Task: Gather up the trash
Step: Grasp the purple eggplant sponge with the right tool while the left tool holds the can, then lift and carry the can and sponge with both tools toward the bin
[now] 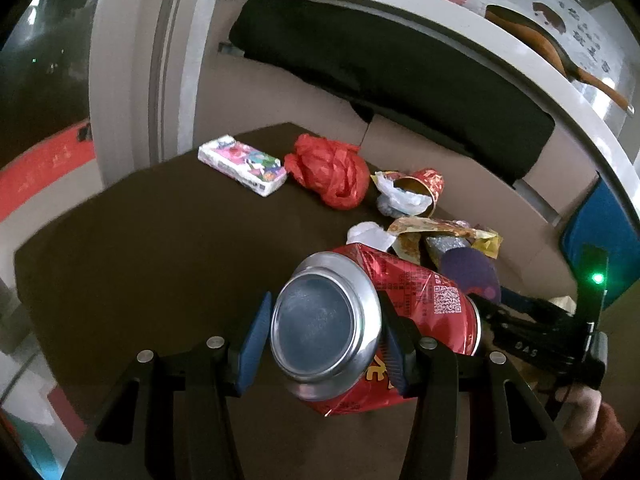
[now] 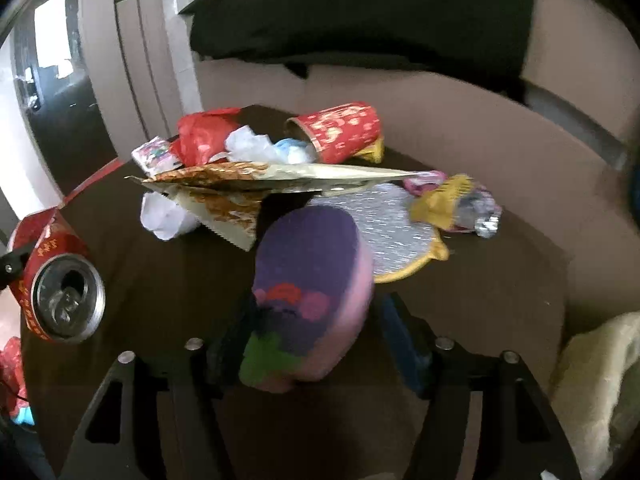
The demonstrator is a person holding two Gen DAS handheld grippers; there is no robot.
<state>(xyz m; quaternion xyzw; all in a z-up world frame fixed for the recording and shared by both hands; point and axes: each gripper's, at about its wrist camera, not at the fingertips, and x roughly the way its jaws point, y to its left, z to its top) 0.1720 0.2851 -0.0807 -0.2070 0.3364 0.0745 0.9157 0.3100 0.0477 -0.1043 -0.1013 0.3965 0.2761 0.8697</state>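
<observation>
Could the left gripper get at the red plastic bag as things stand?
Probably not yet: the left gripper is shut on the dented red can, so its jaws are full. The dark tabletop toward the red plastic bag looks free.

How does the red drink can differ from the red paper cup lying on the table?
The red can is shiny metal and dented; the red paper cup is matte paper with a gold pattern. The can sits between the jaws of the left gripper, off the dark table; the cup lies on its side on the table, gripped by nothing. White crumpled plastic sits at the cup's mouth; the can's opening shows nothing spilling out. Both are red drink containers.
</observation>
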